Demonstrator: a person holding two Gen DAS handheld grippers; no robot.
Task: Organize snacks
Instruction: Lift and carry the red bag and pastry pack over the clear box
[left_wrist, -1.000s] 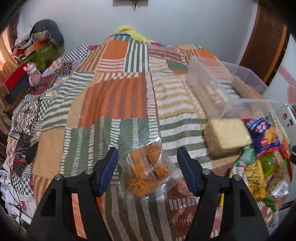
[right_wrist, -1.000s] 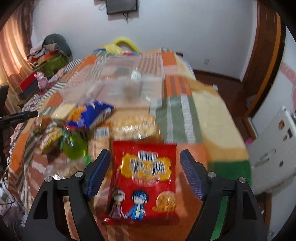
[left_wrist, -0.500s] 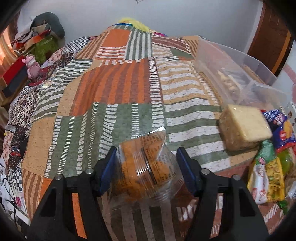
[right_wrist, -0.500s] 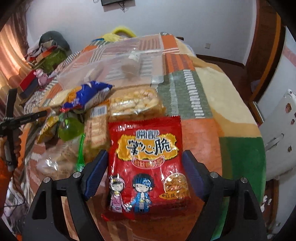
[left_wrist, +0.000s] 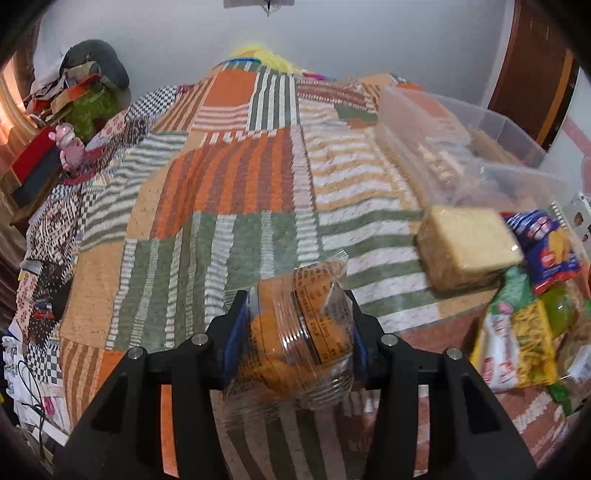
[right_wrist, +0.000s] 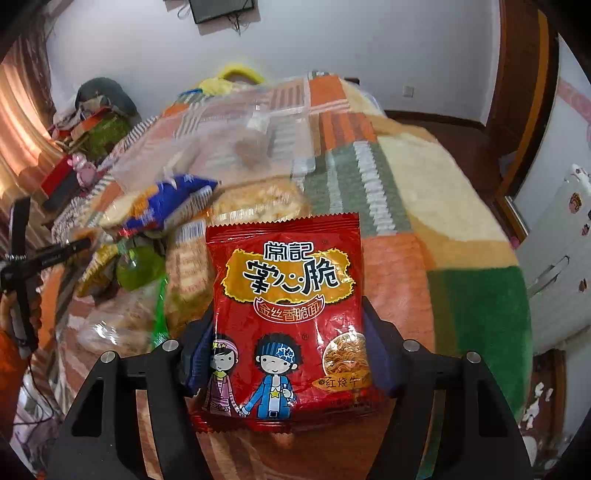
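Two tongs are in play, the left tongs (left_wrist: 295, 339) and the right tongs (right_wrist: 286, 354), and each has one packet between its closing jaws: one clear packet of orange biscuits (left_wrist: 295, 343) and one red noodle-snack bag (right_wrist: 286, 295). On the bed (left_wrist: 207, 192) lie one pale wrapped block (left_wrist: 467, 251), one blue bag (right_wrist: 170, 206), one green bottle (right_wrist: 138, 267), one yellow-and-white packet (left_wrist: 517, 350) and one clear bag of pale crackers (right_wrist: 258, 203). One clear plastic bin (left_wrist: 443, 136) stands beyond them; further packets in the heap are too blurred to count.
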